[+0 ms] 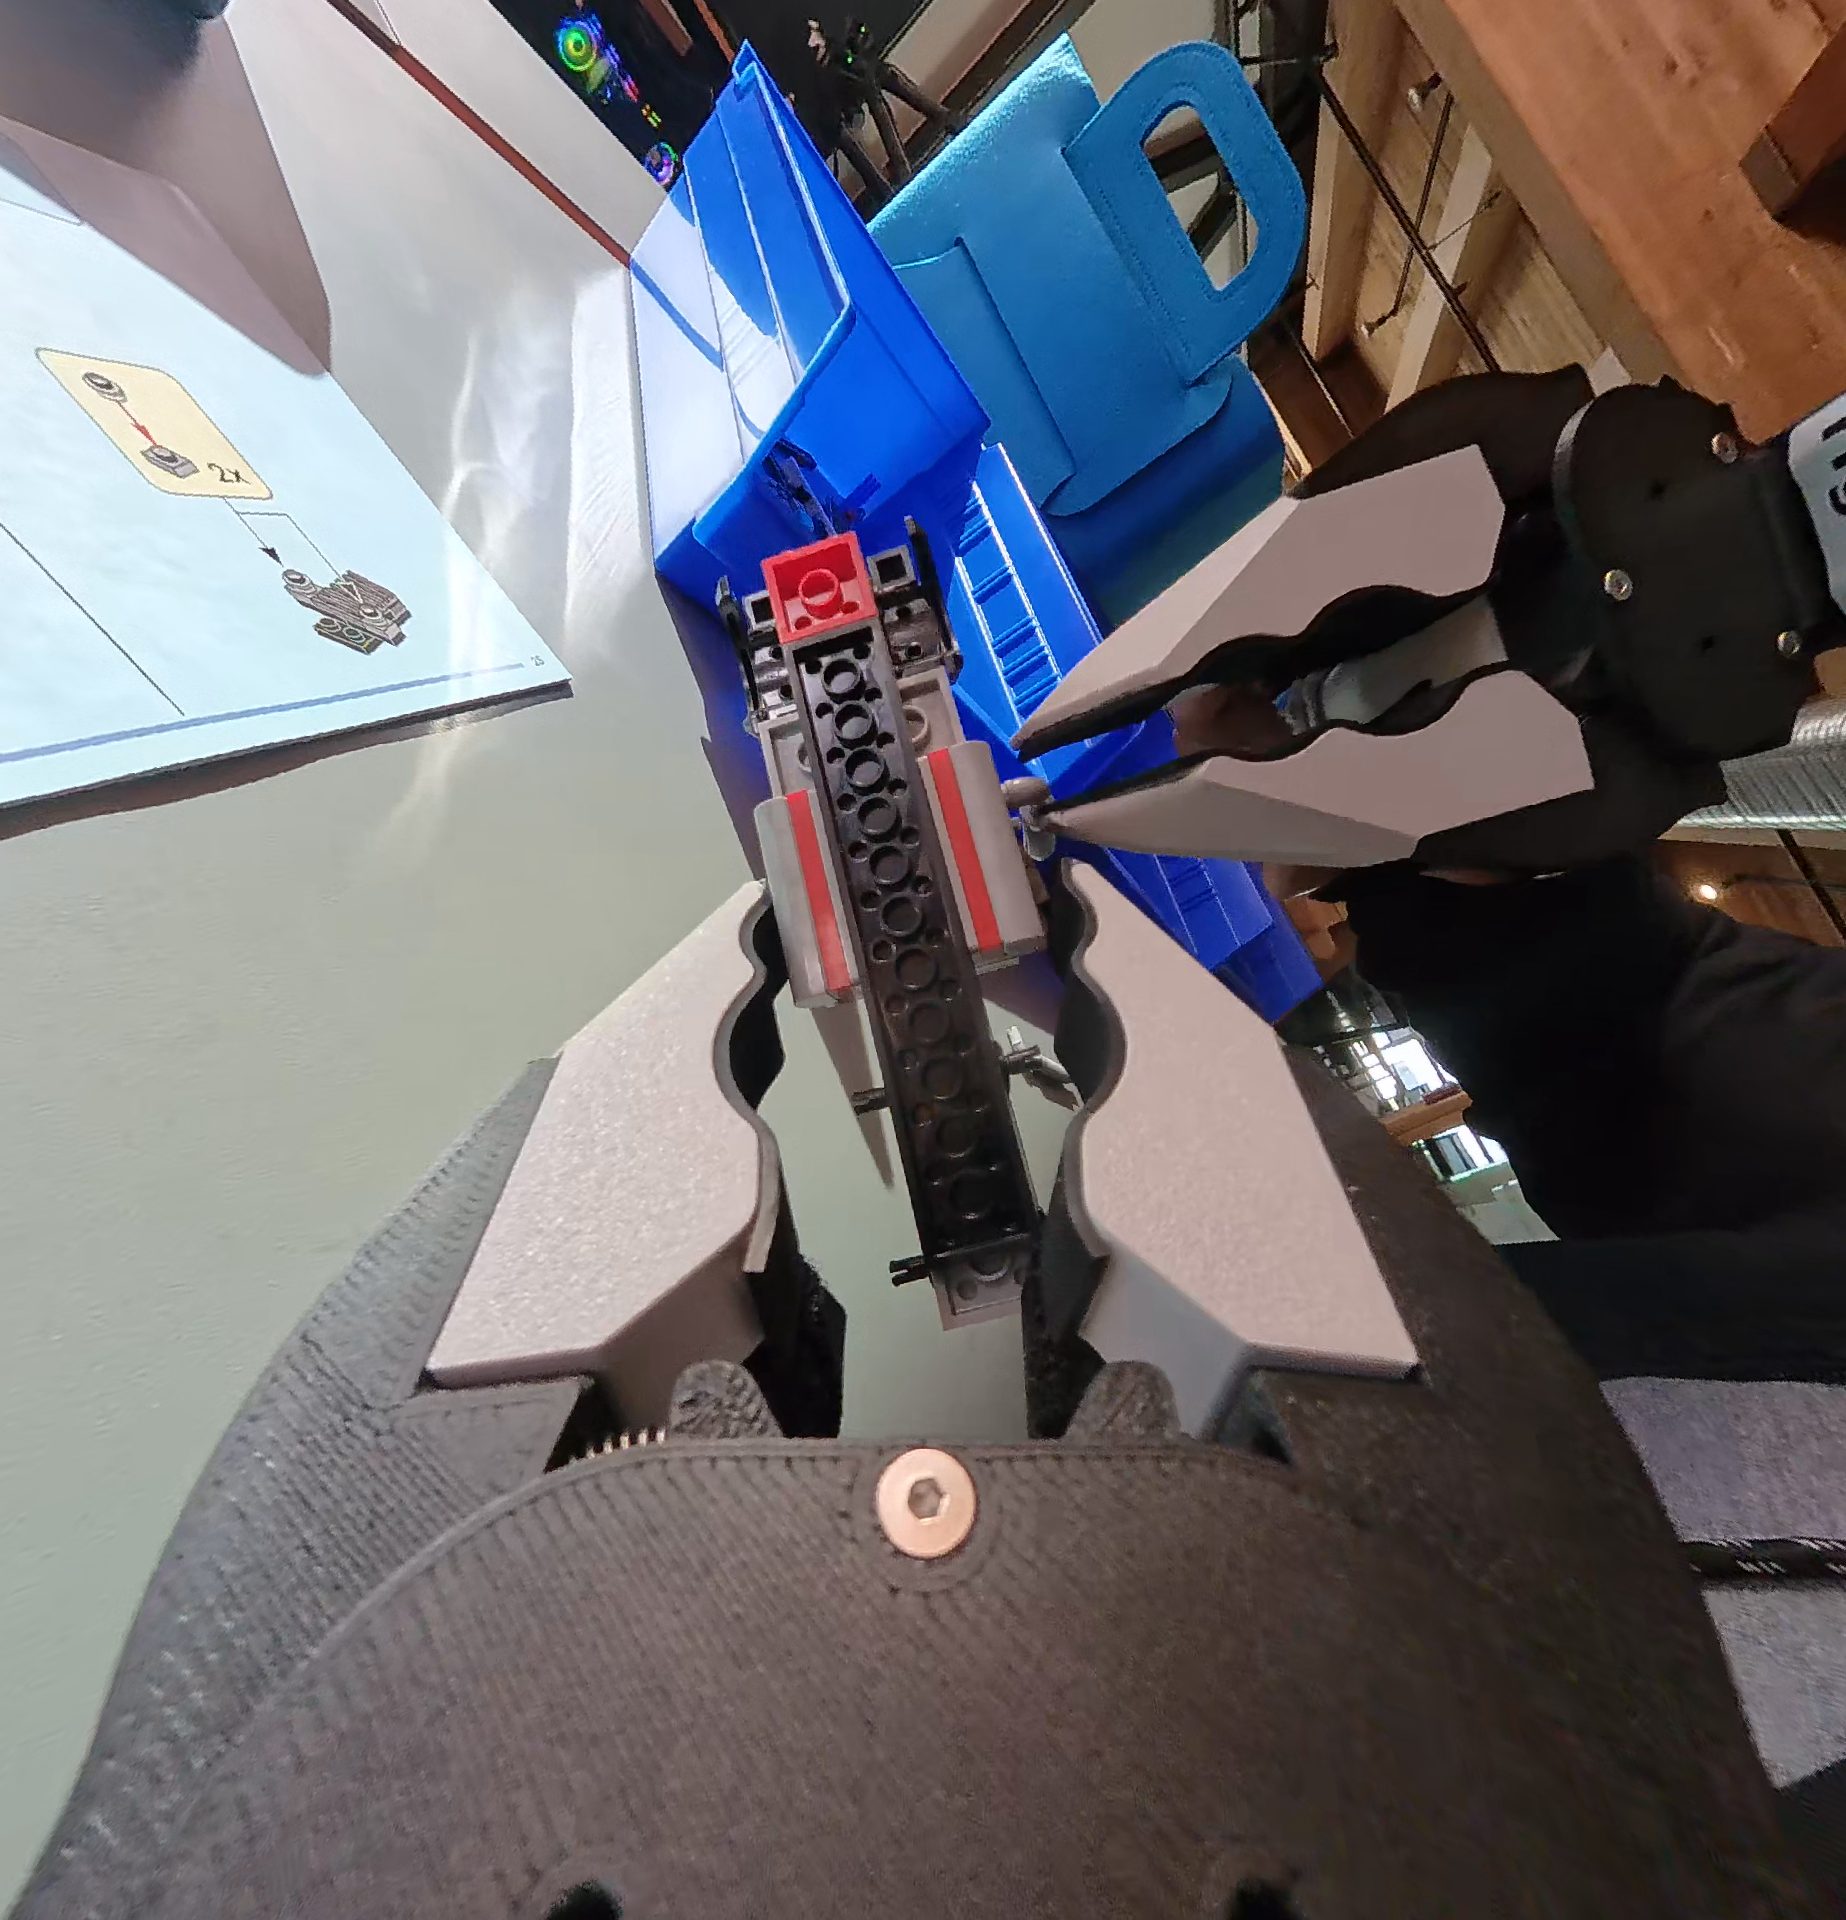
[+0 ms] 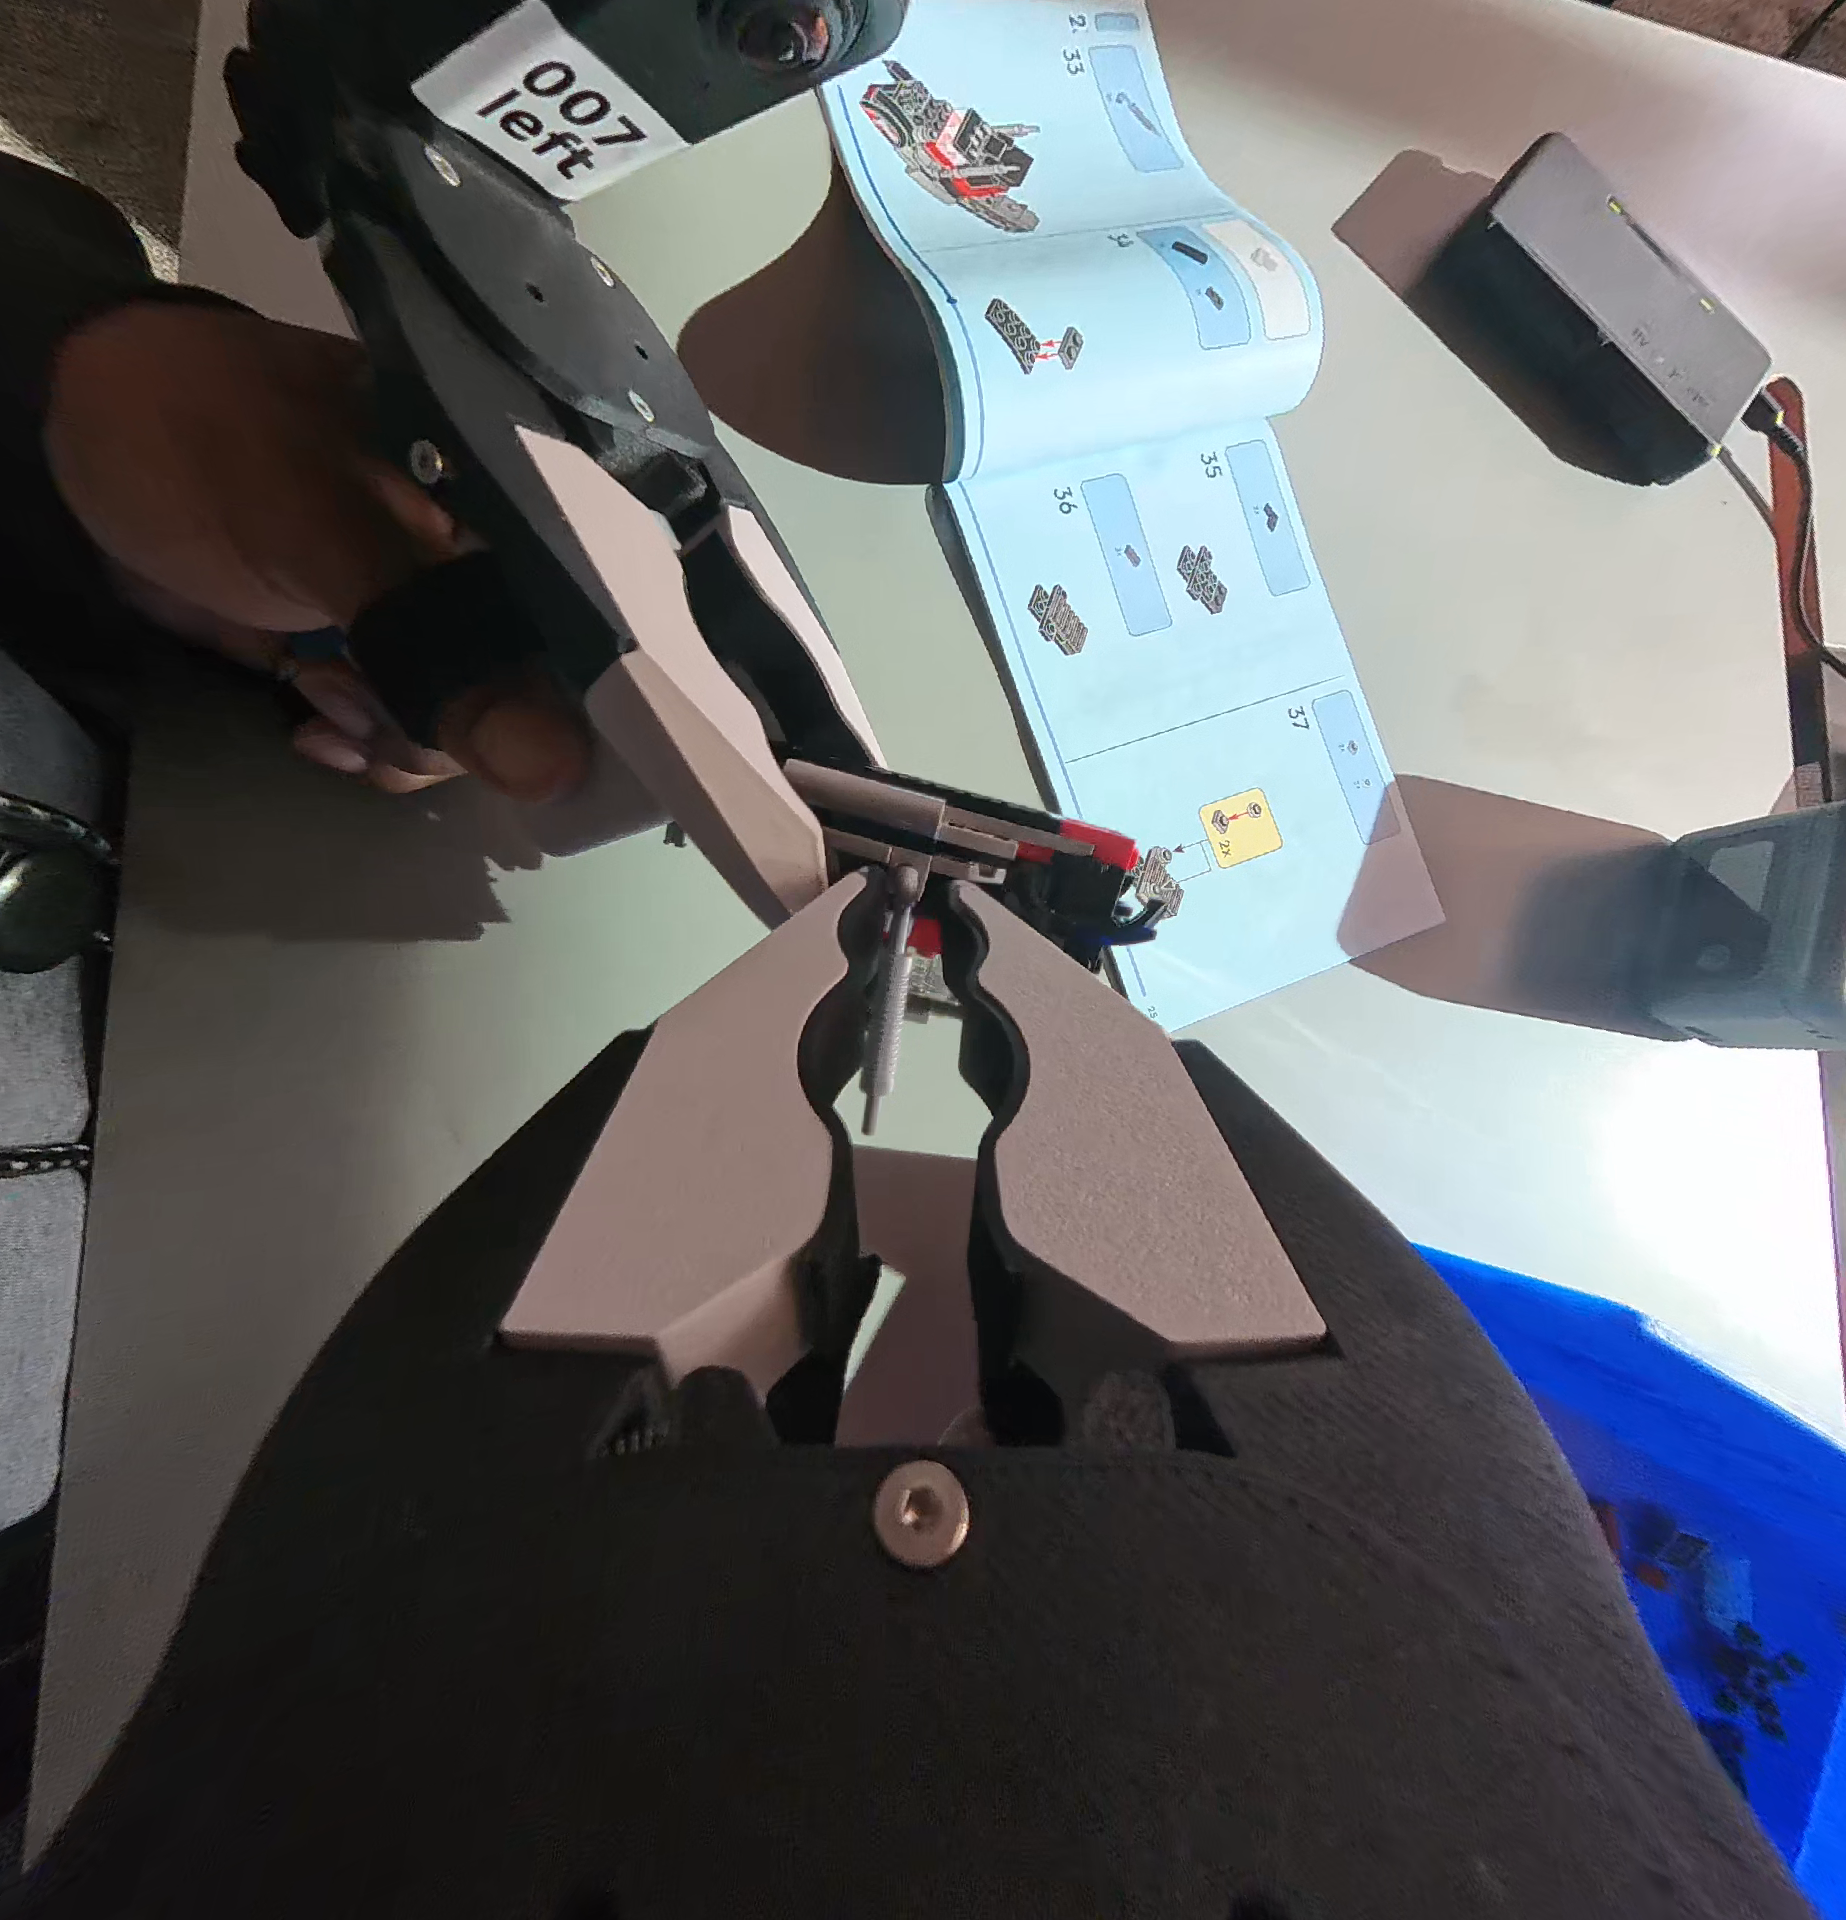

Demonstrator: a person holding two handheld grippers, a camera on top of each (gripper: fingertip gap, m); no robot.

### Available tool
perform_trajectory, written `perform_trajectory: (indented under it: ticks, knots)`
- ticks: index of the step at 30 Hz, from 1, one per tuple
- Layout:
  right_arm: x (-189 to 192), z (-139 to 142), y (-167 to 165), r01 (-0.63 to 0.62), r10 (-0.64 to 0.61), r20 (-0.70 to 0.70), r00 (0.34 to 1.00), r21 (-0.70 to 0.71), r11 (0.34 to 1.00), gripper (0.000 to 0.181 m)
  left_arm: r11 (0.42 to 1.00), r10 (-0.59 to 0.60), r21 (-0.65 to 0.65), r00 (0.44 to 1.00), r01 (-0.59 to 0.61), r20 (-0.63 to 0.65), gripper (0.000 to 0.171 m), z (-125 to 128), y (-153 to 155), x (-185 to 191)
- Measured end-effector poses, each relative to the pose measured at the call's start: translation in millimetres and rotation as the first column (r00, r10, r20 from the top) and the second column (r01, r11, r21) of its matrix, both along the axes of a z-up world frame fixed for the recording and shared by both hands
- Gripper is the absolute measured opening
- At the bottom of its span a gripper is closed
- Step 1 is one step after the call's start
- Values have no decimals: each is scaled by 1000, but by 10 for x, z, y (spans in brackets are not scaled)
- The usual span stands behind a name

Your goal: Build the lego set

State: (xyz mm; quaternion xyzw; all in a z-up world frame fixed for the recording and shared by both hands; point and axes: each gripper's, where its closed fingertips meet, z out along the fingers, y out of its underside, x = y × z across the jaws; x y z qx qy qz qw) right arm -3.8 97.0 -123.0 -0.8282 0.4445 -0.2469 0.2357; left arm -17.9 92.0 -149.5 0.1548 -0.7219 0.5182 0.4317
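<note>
In the left wrist view, the left gripper (image 1: 914,914) clamps a long, partly built lego model (image 1: 893,883) of black studded plate, grey side panels with red stripes and a red brick at the far end. The model is held off the pale tabletop (image 1: 275,1039), pointing toward a blue plastic parts bin (image 1: 794,416). The right gripper (image 1: 1028,779) comes in from the right, its tips nearly closed on a small grey rod-shaped piece (image 1: 1028,805) at the model's right flank. An open light-blue instruction booklet (image 1: 171,571) lies on the table to the left.

In the right wrist view, the rod runs back between the right gripper's fingers, its knobbed end meeting the model's side. The booklet lies beyond.

The likely risk is the rod slipping or tilting in the narrow pinch if pushed off-axis, so it misses its socket or drops to the table. Too hard a push could also twist the model in the left gripper's hold, or pop a side panel loose.
</note>
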Motion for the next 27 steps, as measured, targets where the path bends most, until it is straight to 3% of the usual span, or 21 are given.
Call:
perform_trajectory:
  ticks: [27]
  knots:
    - [-28, -101, -6, -14, 13, -30, 999, -12, 1000, 0, 1000, -2, 0, 996, 2, 94, 50, -25, -8, -75]
